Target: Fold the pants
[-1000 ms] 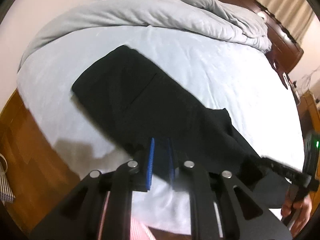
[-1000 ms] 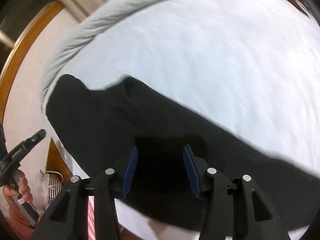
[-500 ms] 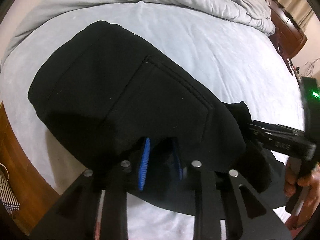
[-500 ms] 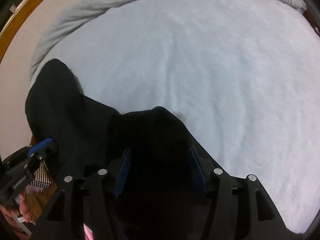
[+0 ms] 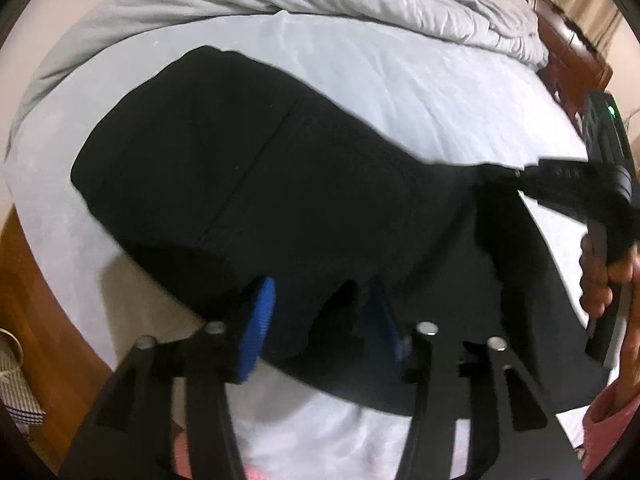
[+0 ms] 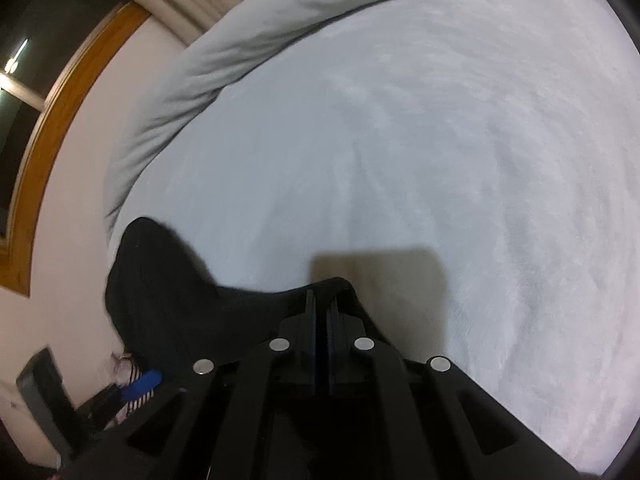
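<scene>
While the left gripper (image 5: 320,316) has just been opening around the pants (image 5: 248,184), the right gripper (image 6: 321,312) pinches their edge on the bed (image 6: 400,140).

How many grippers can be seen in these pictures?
2. The left gripper stands open at the near edge of the pants. The right gripper is shut on the pants' far-right end.

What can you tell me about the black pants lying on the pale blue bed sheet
The black pants are soft, matte fabric, partly folded over on the pale blue bed sheet, with a stitched pocket seam showing on top. Their near edge lies between the left gripper pads, whose jaws have just been opening. The right gripper is shut on a pulled-up fold at the other end.
</scene>
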The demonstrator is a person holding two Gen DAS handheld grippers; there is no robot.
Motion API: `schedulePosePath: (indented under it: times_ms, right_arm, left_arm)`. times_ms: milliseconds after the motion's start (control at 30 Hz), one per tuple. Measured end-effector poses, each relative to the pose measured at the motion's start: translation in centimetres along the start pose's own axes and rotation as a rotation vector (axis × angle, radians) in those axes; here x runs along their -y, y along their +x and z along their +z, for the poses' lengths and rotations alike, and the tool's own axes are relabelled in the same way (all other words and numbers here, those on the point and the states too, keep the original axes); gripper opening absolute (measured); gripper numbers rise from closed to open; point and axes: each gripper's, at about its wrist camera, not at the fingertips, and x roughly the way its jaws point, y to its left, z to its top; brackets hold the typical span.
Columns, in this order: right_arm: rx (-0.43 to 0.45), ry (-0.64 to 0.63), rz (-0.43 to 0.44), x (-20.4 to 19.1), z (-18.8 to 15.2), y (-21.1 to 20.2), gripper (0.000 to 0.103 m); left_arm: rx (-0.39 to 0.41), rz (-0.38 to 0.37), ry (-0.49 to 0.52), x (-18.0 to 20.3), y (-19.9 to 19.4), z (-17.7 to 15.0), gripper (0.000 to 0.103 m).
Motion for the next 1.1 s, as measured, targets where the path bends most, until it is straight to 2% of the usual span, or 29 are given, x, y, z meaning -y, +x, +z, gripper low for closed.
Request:
schedulePosePath:
  times_ms: [100,167,200,233,267,367,467,533,567,600,633,733,800,900,967,1000,1033,1100]
  right_arm:
    - [-0.04,0.005,-0.052,0.9,-1.4,2.1,0.003]
    - [-0.032,0.003,-0.053,1.0,-1.7,2.1,0.005]
    - [-0.025,0.001,-0.042,0.9,-1.7,1.5,0.006]
    - [-0.013,-0.005,-0.031,0.8,-1.9,0.5,0.013]
    - [-0.004,-0.01,-0.037,0.6,-2.2,-0.2,0.027]
    - [0.059,-0.077,-0.08,-0.7,-4.3,-4.0,0.03]
    - [0.066,-0.102,-0.063,-1.9,-7.0,-6.0,0.03]
    - [0.048,-0.124,-0.061,-2.8,-9.1,-6.0,0.03]
    - [0.036,-0.131,-0.063,-3.3,-10.2,-6.0,0.03]
    - [0.023,-0.131,-0.066,-3.5,-11.2,-5.7,0.03]
    - [0.006,-0.122,-0.072,-3.3,-12.2,-5.3,0.03]
    - [-0.061,-0.053,-0.098,-1.6,-14.0,-3.1,0.027]
    - [-0.055,-0.017,-0.073,-0.5,-14.3,-2.5,0.027]
    - [-0.049,0.011,-0.034,0.1,-14.4,-4.0,0.029]
    - [-0.019,0.034,-0.014,0.9,-14.8,-6.1,0.032]
    - [0.003,0.042,-0.009,1.2,-14.9,-7.1,0.033]
    - [0.026,0.058,-0.01,2.1,-15.5,-8.7,0.036]
    - [0.053,0.107,-0.034,4.4,-17.5,-11.6,0.038]
  left_arm:
    - [0.007,0.005,-0.015,-1.0,-0.5,-0.1,0.051]
    - [0.031,0.051,-0.037,-2.3,-1.4,0.1,0.056]
    - [0.039,0.067,-0.049,-3.1,-1.6,0.2,0.059]
    - [0.046,0.086,-0.072,-4.3,-2.0,0.5,0.061]
    - [0.047,0.102,-0.091,-5.1,-2.1,0.8,0.061]
    - [0.032,0.13,-0.153,-7.5,-1.8,1.6,0.061]
    - [0.014,0.108,-0.205,-8.9,-0.9,2.7,0.063]
    - [0.018,0.1,-0.217,-9.0,-0.5,3.1,0.059]
    - [0.019,0.095,-0.213,-8.9,-0.4,3.3,0.053]
    - [0.019,0.076,-0.21,-8.7,-0.2,3.4,0.038]
    - [0.019,0.07,-0.209,-8.5,-0.2,3.4,0.035]
    - [-0.003,0.116,-0.189,-8.0,0.6,3.6,0.028]
    - [-0.011,0.147,-0.16,-7.9,1.0,3.7,0.027]
    - [-0.006,0.156,-0.152,-7.8,0.3,3.8,0.026]
    - [-0.004,0.186,-0.137,-7.3,-0.7,3.5,0.028]
    - [-0.005,0.202,-0.142,-7.1,-1.3,3.4,0.034]
    - [0.004,0.206,-0.153,-6.9,-2.2,3.0,0.047]
    - [0.02,0.194,-0.128,-5.2,-3.8,1.7,0.053]
